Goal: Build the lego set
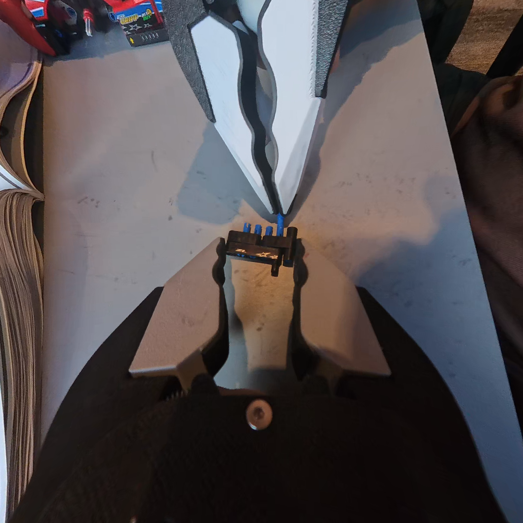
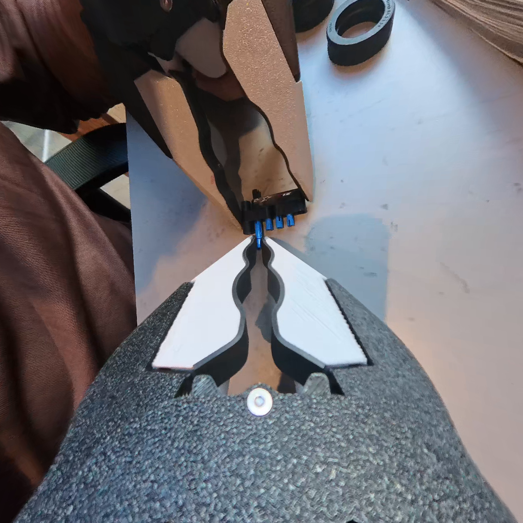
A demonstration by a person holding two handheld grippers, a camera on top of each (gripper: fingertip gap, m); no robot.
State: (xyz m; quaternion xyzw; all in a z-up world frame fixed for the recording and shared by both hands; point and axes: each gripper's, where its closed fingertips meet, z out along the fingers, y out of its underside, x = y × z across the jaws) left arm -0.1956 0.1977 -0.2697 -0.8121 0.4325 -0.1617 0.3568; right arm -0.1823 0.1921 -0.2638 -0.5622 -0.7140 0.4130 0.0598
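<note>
My left gripper [image 1: 259, 249], with grey-beige fingers, is shut on a small black lego assembly [image 1: 261, 244] with a starred sticker and three blue pins standing out of its far side. My right gripper [image 1: 280, 212], with white fingers, comes from the far side and is shut on a fourth blue pin [image 1: 280, 222], whose other end meets the black assembly. In the right wrist view the right gripper [image 2: 258, 239] pinches the blue pin [image 2: 258, 232] against the assembly [image 2: 276, 206], which the left gripper [image 2: 271, 209] holds just above the table.
A grey scuffed table [image 1: 113, 141] lies below. A red lego model and a printed box [image 1: 138, 25] stand at its far left. A black rubber tyre [image 2: 360, 34] lies on the table in the right wrist view. A person's brown clothing [image 2: 56, 254] fills that view's left side. Left and right tips are no more than a few centimetres apart.
</note>
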